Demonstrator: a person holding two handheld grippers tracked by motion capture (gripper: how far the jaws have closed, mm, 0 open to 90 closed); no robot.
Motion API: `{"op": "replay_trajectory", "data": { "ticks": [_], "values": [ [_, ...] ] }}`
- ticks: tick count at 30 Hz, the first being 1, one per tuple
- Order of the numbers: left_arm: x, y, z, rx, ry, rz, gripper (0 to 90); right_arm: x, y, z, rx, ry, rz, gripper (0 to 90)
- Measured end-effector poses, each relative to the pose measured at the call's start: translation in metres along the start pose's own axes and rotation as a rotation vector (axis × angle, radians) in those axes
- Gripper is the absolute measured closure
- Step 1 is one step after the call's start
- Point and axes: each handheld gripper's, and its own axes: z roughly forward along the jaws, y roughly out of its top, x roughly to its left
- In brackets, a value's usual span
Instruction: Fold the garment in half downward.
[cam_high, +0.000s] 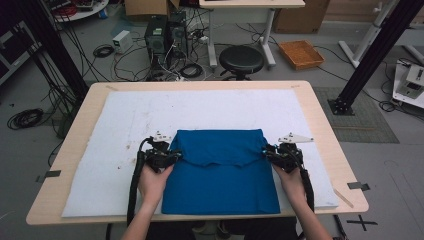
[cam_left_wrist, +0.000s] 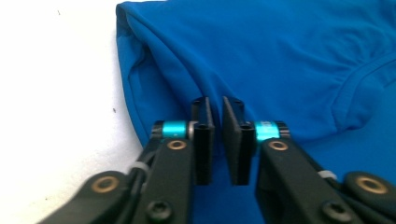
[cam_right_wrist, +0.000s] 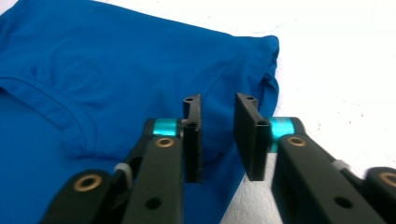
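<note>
Grey concrete floor (cam_high: 100, 65) strewn with black cables across the upper frame; round black stool (cam_high: 241, 59) at top centre; woven orange basket (cam_high: 301, 54) to its right; black computer tower (cam_high: 156, 35) upper left.

Two bare forearms come in from the bottom edge of the high view, angled slightly inward, each hand wrapped around the body of a black two-jaw gripper. The left gripper (cam_high: 176, 154) sits low, its fingers (cam_left_wrist: 203, 140) pointing inward toward the other hand. In the left gripper view, they stand nearly together with only a thin slit between the pads. The right gripper (cam_high: 265, 151) mirrors it, pointing inward from the opposite side at about the same depth. Its fingers (cam_right_wrist: 192, 140) stand a little further apart, with a narrow gap between them. A black cable trails back along each forearm.
</note>
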Motion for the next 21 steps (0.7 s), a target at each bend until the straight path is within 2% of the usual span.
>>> {"op": "replay_trajectory", "data": {
  "ticks": [4, 8, 11, 15, 16, 21],
  "values": [
    [-0.001, -0.0001, -0.0018, -0.014, -0.006, 0.004, 87.1, 0.0001, -0.0004, 0.0014, 0.013, 0.007, -0.004, 84.0],
    [-0.0001, -0.0028, -0.0015, -0.032, -0.005, 0.006, 87.2, -0.0001, -0.0009, 0.0003, 0.008, 0.006, 0.005, 83.8],
    [0.0003, -0.003, -0.0012, -0.032, -0.004, 0.003, 87.1, -0.0018, -0.0008, -0.0013, 0.004, 0.006, 0.03, 73.3],
    [0.0004, -0.003, -0.0011, -0.033, -0.006, 0.003, 87.1, -0.0039, -0.0019, -0.0008, 0.016, 0.011, 0.042, 70.5],
    [0.0004, -0.003, -0.0009, -0.031, -0.005, 0.005, 87.1, -0.0036, -0.0025, 0.0, 0.02, 0.011, 0.042, 71.3],
    [0.0008, -0.0029, -0.0012, -0.037, -0.01, 0.002, 87.2, -0.0013, -0.0038, 0.0026, 0.041, 0.007, 0.007, 87.4]
  ]
}}
